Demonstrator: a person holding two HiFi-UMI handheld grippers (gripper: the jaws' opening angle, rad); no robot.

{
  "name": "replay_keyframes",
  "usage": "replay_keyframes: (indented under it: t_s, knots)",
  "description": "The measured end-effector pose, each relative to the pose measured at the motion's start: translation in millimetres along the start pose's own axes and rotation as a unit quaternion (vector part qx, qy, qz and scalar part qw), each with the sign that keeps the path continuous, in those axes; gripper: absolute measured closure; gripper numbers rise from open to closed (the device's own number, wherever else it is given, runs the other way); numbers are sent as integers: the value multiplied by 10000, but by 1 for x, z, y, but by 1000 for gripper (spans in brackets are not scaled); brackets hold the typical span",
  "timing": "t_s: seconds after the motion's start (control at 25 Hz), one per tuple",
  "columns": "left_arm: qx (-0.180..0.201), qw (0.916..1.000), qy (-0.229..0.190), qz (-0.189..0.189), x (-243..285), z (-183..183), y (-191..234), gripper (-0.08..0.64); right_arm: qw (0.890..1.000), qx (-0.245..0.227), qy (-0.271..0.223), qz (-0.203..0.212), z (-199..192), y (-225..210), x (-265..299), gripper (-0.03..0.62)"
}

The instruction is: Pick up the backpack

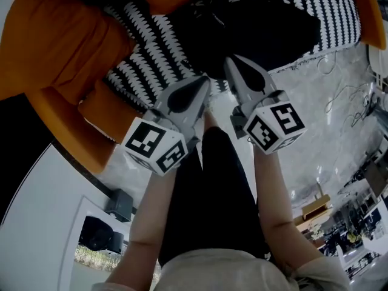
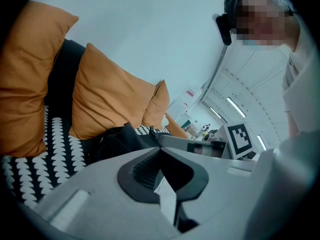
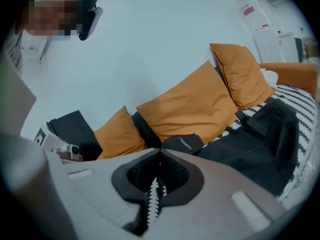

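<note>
The black backpack (image 1: 260,26) lies on a sofa's black-and-white patterned cover (image 1: 145,65), at the top of the head view. My left gripper (image 1: 205,80) and right gripper (image 1: 230,60) point at it side by side, tips just short of its near edge. Both have jaws shut with nothing between them. In the left gripper view the backpack (image 2: 117,139) sits just beyond the closed jaw tips (image 2: 160,146), with the right gripper (image 2: 200,145) alongside. The right gripper view has the backpack (image 3: 255,144) ahead and to the right of its closed tips (image 3: 160,149).
Orange cushions (image 3: 195,106) lean along the sofa back behind the backpack. An orange sofa arm (image 1: 54,41) is on the left. Pale marble floor (image 1: 321,102) with loose cables (image 1: 348,96) lies to the right. The person's black-trousered legs (image 1: 212,193) are below the grippers.
</note>
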State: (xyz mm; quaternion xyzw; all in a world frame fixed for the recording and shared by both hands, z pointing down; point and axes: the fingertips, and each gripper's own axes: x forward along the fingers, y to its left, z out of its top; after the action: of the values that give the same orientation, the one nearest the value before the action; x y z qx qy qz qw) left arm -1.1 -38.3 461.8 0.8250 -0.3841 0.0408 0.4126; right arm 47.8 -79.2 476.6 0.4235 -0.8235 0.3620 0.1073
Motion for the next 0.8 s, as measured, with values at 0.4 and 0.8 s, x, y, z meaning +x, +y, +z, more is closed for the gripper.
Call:
replay_keyframes:
  t_s: [0.4, 0.8]
  knots:
    - [-179, 9996, 1, 239, 1, -3, 30, 554, 9990, 145, 294, -295, -20, -31, 26, 350]
    - [-208, 9996, 24, 187, 2, -3, 36, 554, 9973, 551, 475, 45, -34, -18, 61, 312]
